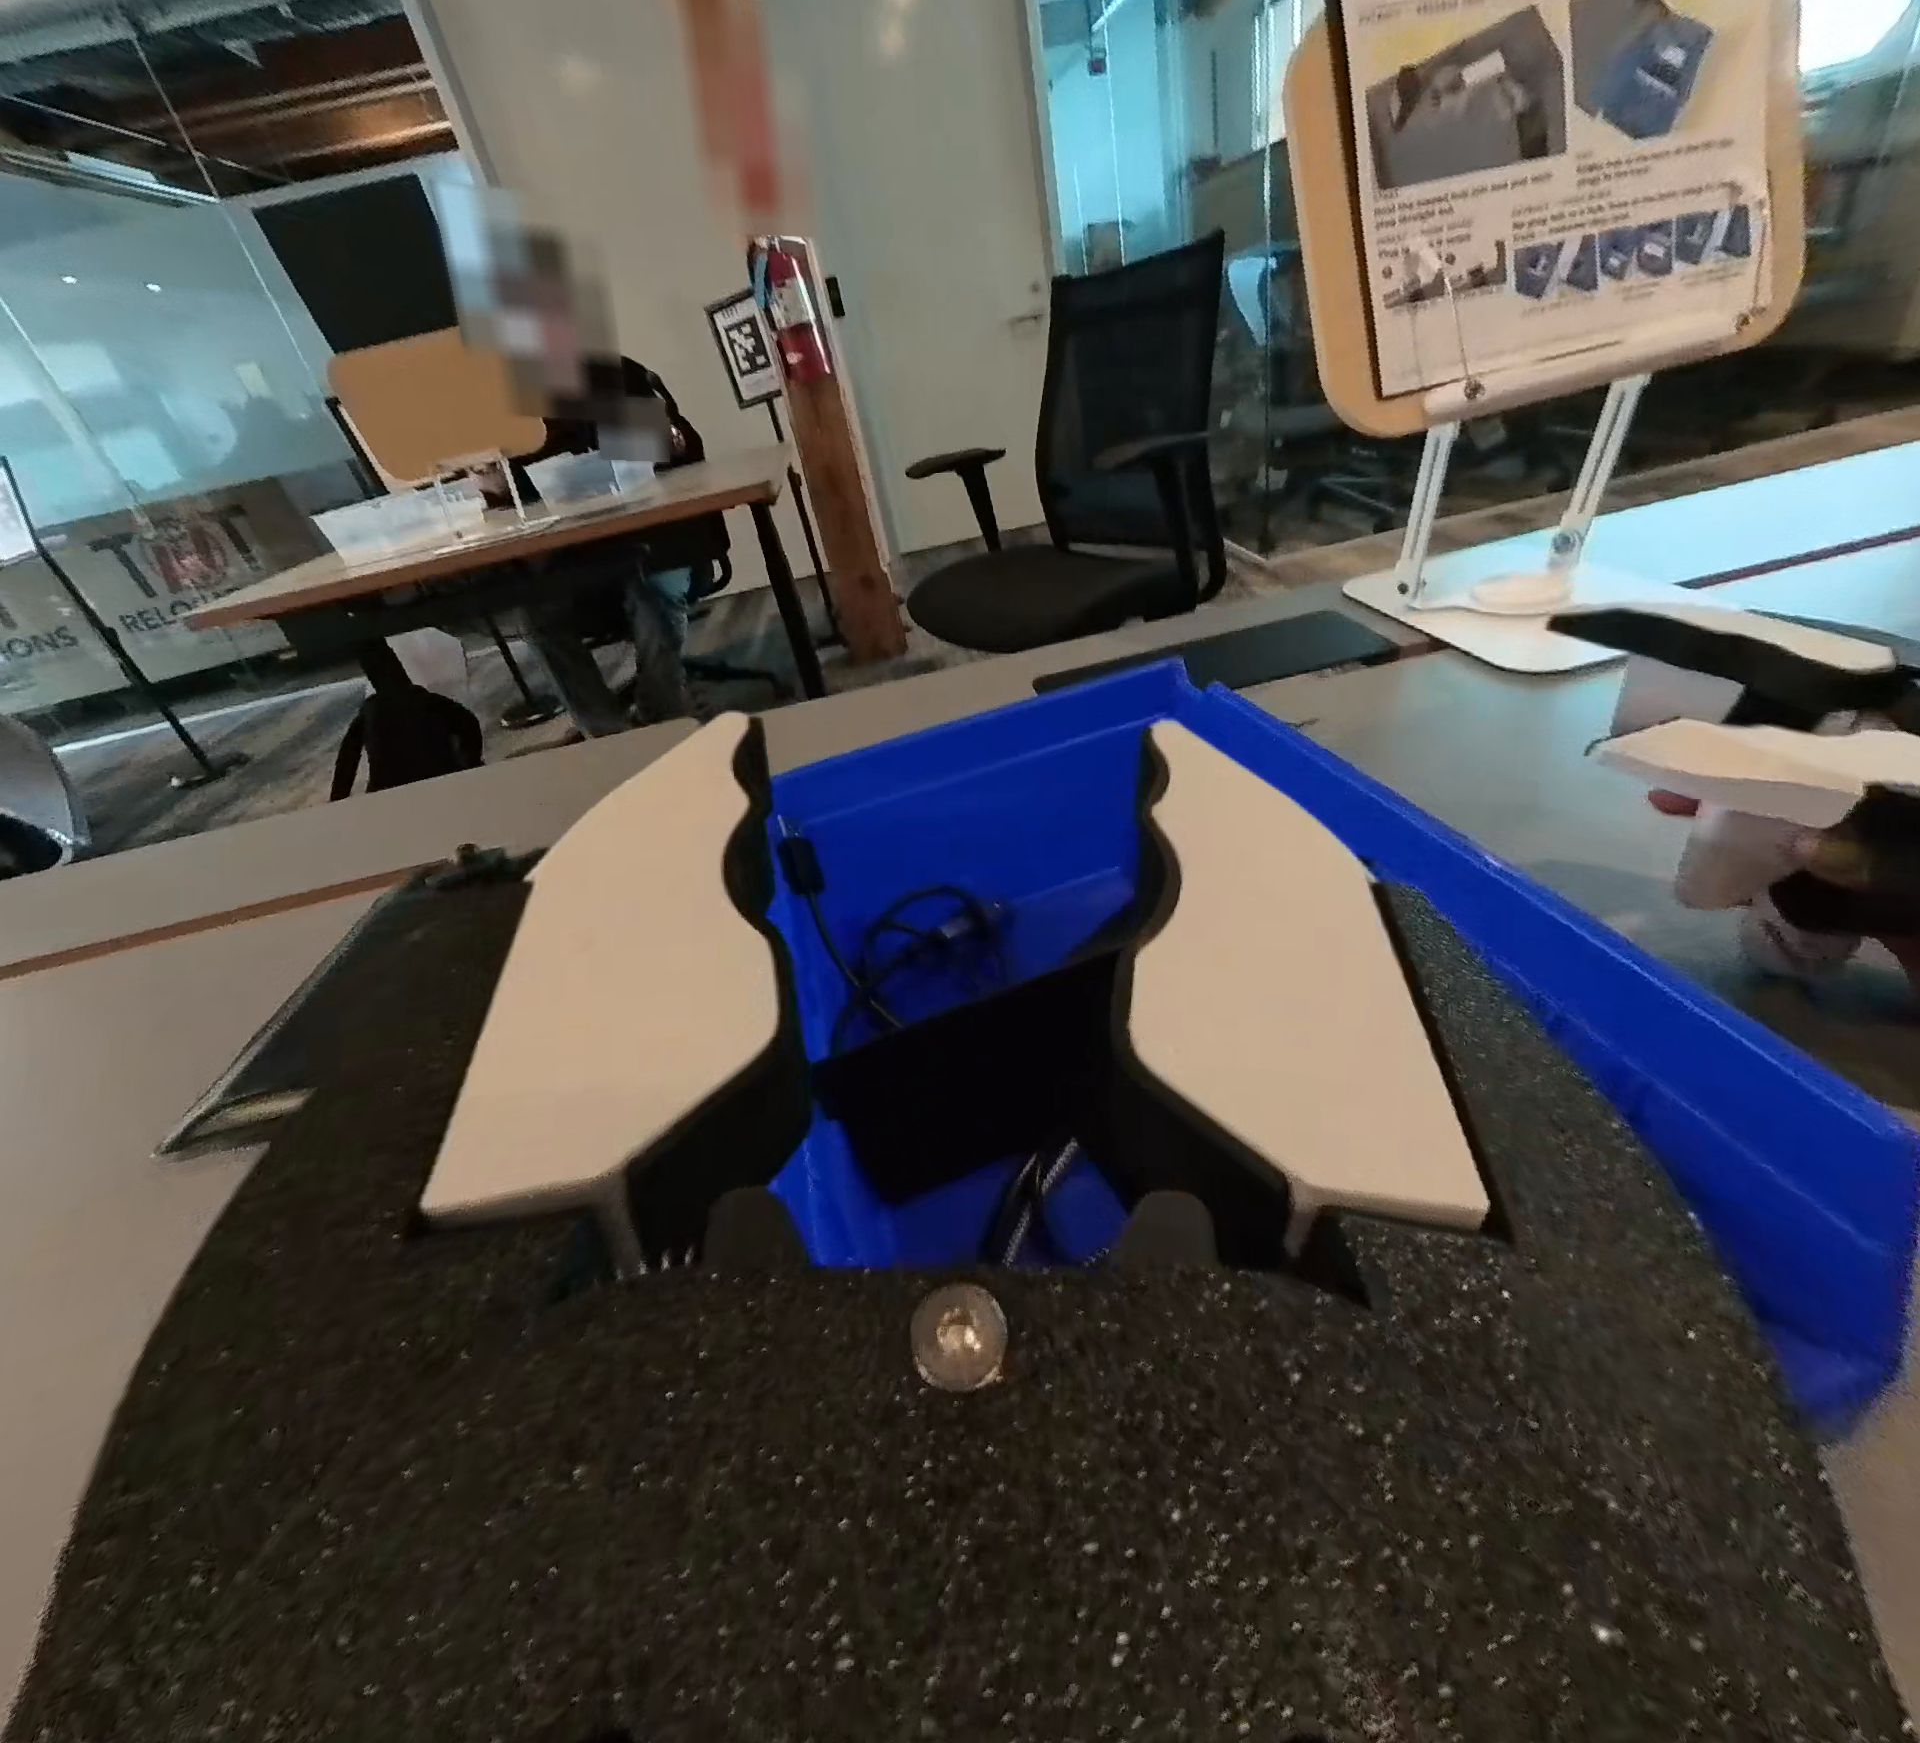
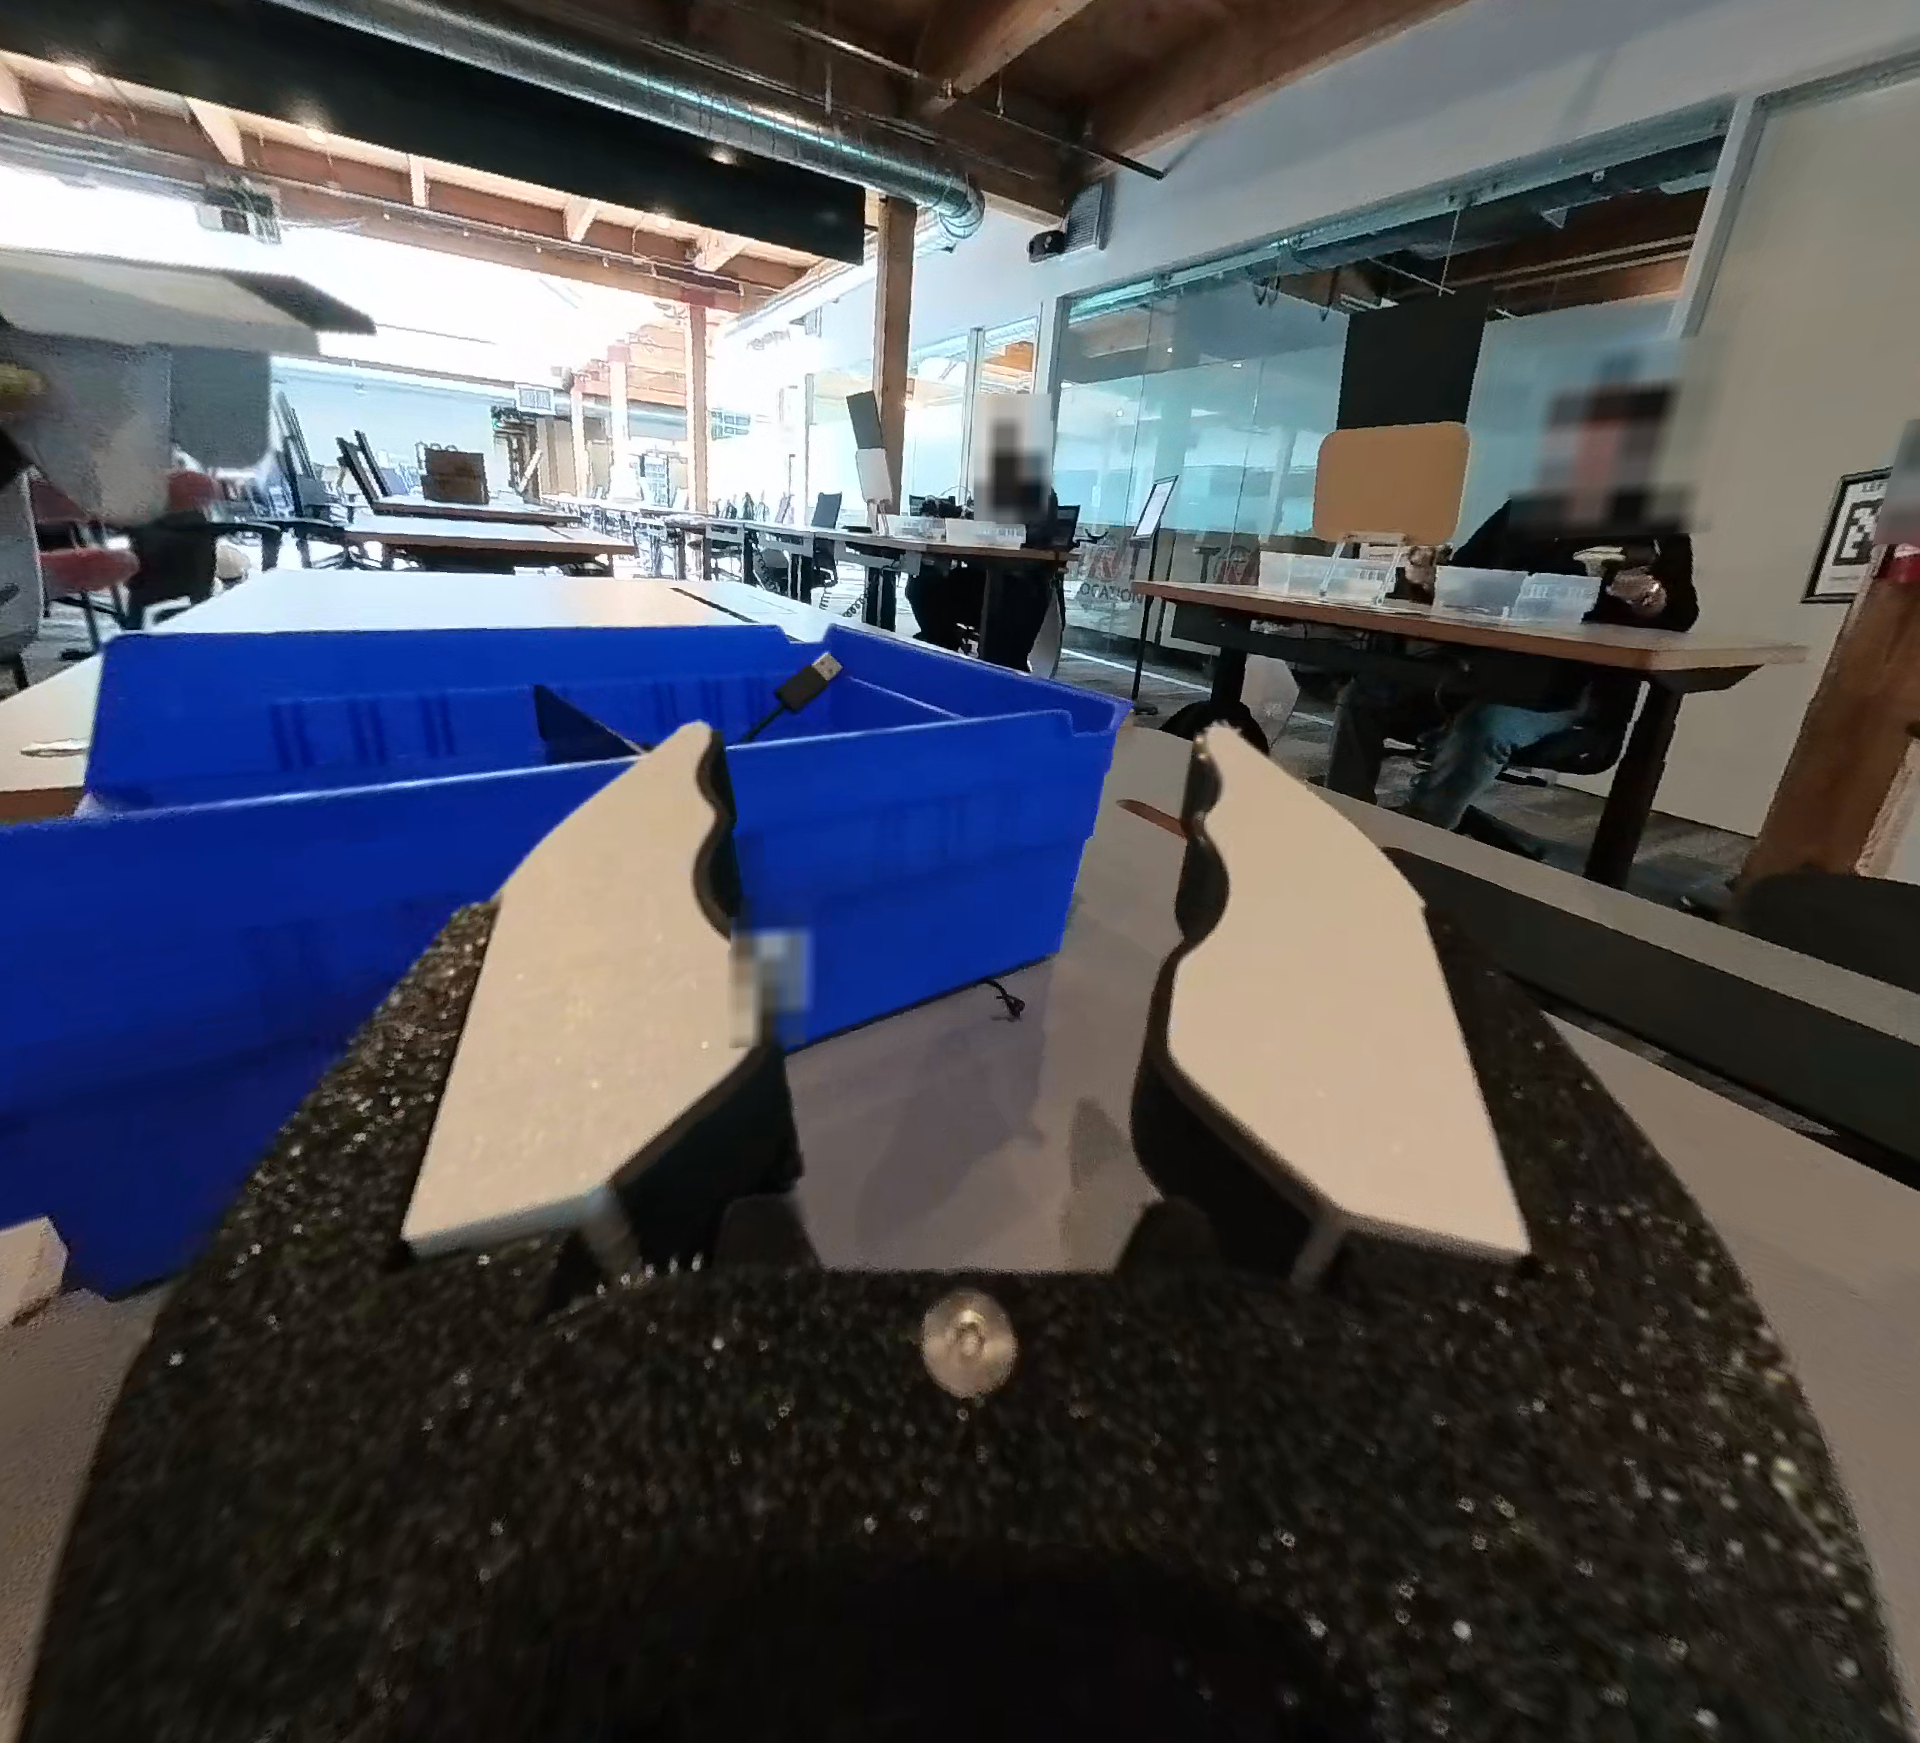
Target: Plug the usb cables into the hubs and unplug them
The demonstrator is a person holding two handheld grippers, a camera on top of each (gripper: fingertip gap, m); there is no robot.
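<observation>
A blue bin (image 1: 1538, 997) stands on the table and holds a coiled black USB cable (image 1: 914, 950) behind a black divider (image 1: 966, 1085). My left gripper (image 1: 951, 758) is open and empty over the bin. My right gripper (image 2: 956, 748) is open and empty, low over the table to the right of the blue bin (image 2: 416, 883). A black USB plug (image 2: 808, 683) sticks up over the bin's far rim. The right gripper also shows at the right edge of the left wrist view (image 1: 1704, 696). No hub is visible.
An instruction sheet on a white stand (image 1: 1538, 104) stands at the back right of the table. A black mat (image 2: 1704, 976) lies to the right of the right gripper. People sit at other desks (image 2: 1455, 633) beyond. An office chair (image 1: 1101, 488) stands behind the table.
</observation>
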